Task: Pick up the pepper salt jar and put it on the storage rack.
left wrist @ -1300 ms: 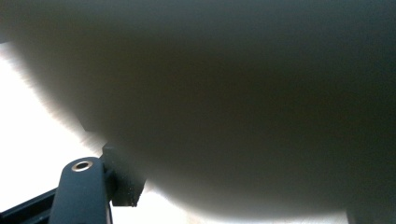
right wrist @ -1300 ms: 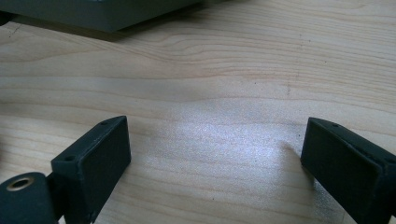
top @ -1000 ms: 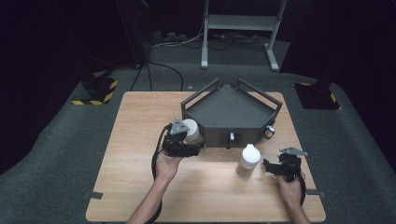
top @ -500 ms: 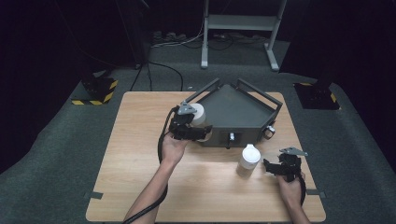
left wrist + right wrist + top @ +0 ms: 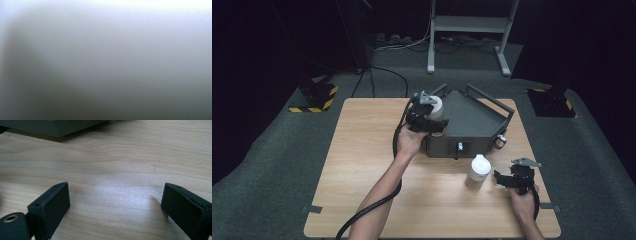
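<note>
**White bottle up at the tray's rim, second one waiting on the table**

The left gripper [image 5: 428,116] is up at the left corner of the dark grey tray [image 5: 477,120], and a white bottle [image 5: 435,107] sits right at its jaws, over the tray's near-left rim; it looks clamped on that bottle, and the left gripper view backs that up, a pale blurred surface pressed right against the lens; whether the bottle touches the tray wall I cannot tell.

Down front, a second white bottle [image 5: 478,170] stands upright on the wooden table [image 5: 362,165], just in front of the tray's near wall; the right gripper [image 5: 507,179] rests low beside it, to its right, held by the right hand [image 5: 523,197]; its jaws stand wide apart with only bare wood between them in the right gripper view, the tray's edge [image 5: 57,130] across the top.

The left hand [image 5: 408,142] reaches up from the bottom edge, a black cable [image 5: 372,205] trailing along the forearm; around the table, grey carpet, a metal stand [image 5: 467,30] behind and yellow-black striped bases [image 5: 314,97] at the left.
</note>
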`<state>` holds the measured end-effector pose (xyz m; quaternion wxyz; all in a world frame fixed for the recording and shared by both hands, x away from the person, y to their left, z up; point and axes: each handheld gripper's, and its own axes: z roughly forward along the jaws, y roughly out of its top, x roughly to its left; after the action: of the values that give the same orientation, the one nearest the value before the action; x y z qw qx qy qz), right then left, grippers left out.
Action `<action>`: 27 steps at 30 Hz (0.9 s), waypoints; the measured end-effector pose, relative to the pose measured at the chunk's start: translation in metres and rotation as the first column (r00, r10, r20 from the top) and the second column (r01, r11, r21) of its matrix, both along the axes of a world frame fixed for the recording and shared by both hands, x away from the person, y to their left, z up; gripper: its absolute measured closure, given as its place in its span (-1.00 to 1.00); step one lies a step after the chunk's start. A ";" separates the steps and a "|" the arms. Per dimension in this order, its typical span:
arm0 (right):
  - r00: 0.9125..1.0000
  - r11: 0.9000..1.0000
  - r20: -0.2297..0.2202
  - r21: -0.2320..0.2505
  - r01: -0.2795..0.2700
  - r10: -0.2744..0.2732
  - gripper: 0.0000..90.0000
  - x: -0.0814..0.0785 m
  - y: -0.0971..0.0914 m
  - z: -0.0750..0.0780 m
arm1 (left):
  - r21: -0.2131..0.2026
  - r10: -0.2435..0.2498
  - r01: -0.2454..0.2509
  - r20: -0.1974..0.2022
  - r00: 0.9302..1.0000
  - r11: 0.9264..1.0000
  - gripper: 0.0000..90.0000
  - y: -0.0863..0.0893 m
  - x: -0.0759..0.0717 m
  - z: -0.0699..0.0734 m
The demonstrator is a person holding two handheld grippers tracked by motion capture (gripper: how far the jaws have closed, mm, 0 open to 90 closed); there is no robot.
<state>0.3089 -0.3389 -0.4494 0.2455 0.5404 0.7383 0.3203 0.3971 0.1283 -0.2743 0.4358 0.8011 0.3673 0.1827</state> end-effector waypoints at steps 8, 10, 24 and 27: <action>1.000 1.000 0.000 0.001 0.000 0.000 -0.82 0.000 0.000 0.000 | 0.023 0.029 -0.029 -0.014 0.999 0.999 -0.34 -0.013 0.016 -0.006; 1.000 1.000 0.001 0.000 -0.001 0.001 -0.82 0.000 0.000 0.000 | 0.040 0.039 -0.038 -0.013 0.999 0.998 -0.34 -0.017 0.018 -0.008; 1.000 1.000 0.001 0.001 -0.002 0.002 -0.81 0.000 0.000 0.000 | 0.083 0.075 -0.070 -0.058 0.996 0.994 -0.34 -0.024 0.037 -0.014; 1.000 1.000 0.000 0.002 -0.001 0.001 -0.81 0.000 0.000 0.000 | 0.080 0.076 -0.071 -0.061 0.995 0.994 -0.34 -0.024 0.039 -0.014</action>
<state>0.3085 -0.3390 -0.4494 0.2449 0.5403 0.7382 0.3211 0.4363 0.1046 -0.2882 0.3854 0.8088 0.4030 0.1870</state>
